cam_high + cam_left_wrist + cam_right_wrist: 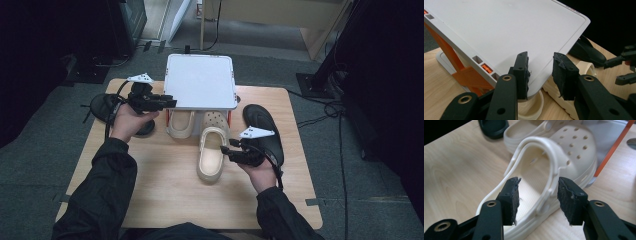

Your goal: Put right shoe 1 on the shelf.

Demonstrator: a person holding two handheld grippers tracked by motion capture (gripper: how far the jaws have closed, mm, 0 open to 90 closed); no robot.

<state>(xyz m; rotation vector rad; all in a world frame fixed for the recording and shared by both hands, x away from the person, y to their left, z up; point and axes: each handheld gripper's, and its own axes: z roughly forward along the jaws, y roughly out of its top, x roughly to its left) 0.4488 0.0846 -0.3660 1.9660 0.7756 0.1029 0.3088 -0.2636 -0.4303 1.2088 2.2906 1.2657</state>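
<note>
The light, springy cream clog (544, 182) beside the white rack (200, 80) probably grips best at its side wall, which the open right gripper (537, 200) straddles.

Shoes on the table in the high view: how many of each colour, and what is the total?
Cream clogs: 2, one out in front of the white rack, one partly under it.
Black shoes: 2, one at the table's right side, one at its left edge behind the left gripper.
Total: 4 shoes.
</note>
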